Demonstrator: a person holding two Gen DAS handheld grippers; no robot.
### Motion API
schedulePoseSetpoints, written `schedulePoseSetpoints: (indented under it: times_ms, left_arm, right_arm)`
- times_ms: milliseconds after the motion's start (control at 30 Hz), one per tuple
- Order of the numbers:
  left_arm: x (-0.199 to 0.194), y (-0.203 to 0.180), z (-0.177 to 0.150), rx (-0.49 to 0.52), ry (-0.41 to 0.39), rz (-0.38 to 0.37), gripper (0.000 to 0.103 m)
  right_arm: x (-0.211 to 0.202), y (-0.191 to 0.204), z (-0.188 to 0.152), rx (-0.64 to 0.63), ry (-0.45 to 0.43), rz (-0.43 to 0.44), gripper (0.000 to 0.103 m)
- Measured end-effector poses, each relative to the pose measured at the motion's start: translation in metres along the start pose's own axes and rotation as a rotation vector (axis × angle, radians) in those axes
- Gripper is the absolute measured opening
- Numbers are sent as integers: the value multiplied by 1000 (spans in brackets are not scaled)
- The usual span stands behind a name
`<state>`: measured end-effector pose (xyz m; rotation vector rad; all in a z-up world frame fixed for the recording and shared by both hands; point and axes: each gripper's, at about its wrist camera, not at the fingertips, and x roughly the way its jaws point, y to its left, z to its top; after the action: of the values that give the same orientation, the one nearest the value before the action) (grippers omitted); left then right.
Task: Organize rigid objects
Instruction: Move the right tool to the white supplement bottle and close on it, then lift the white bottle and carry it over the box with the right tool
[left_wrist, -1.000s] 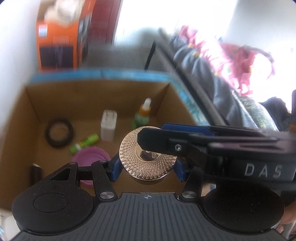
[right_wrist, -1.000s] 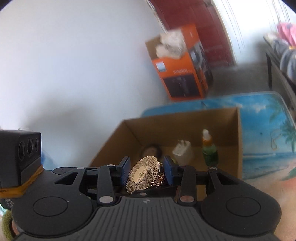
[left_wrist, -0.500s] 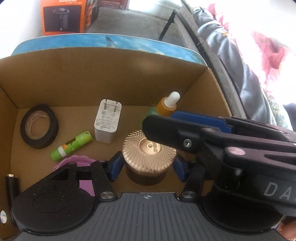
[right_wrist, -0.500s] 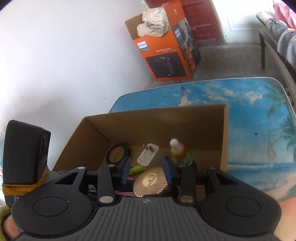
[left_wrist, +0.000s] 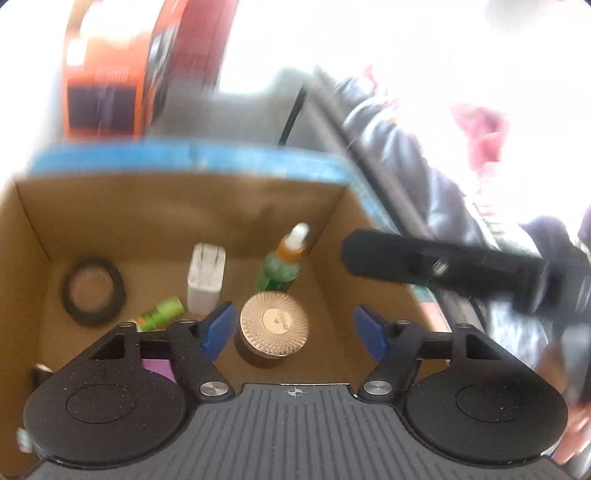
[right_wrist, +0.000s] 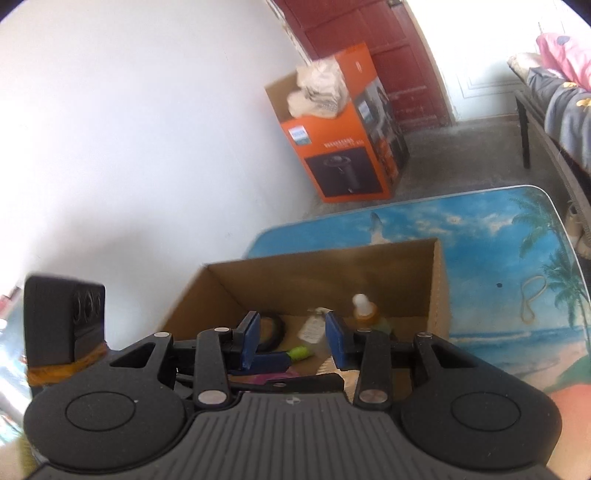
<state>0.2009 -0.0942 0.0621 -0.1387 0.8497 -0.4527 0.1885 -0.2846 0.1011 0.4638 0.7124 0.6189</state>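
Now my left jaws (left_wrist: 291, 328) have just been opening, pads clear of the gold-lidded jar (left_wrist: 273, 334) standing between them on the cardboard box (left_wrist: 184, 206) floor. Right jaws (right_wrist: 291, 341) part-open, holding nothing, above the box on the counter (right_wrist: 498, 236).

The round gold jar (left_wrist: 273, 329), gripped a second ago by both grippers above the cardboard box (left_wrist: 177, 206), now stands on the box floor, in front of the green dropper bottle (left_wrist: 282, 264). The left gripper (left_wrist: 293, 326) has just been opening: its blue pads (left_wrist: 218, 326) stand clear of the jar on either side. The right gripper (right_wrist: 291, 341) has drawn off the jar, with nothing between its pads.
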Motion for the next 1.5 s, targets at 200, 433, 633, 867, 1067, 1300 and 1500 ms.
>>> schedulePoseSetpoints:
  times_ms: [200,433,633,867,1067,1300,1500]
  left_arm:
    - [-88,-31,-55,185,-177,-54,91]
    - [-142,-26,-131,241,-269,15,98]
    - [-160,2,-167,198,-339,177,98]
    - [-137,34,-162,143,-263,330,95]
    - [-110,50,-152,147,-178,381,82]
    - [-101,62,-143,94,-146,352,64]
    - [-104,59,-147,55,-132,346,53]
  right_arm:
    - [-59,33,-29,28,-67,161,56]
    - [-66,75,-75,-21,-42,165,71]
    - [-30,103,-107,-15,9,163,73]
    - [29,127,-121,-9,67,107,73]
    - [67,133,-124,10,103,59,69]
    - [89,125,-130,78,152,77,56]
    - [91,120,-134,111,157,88,44]
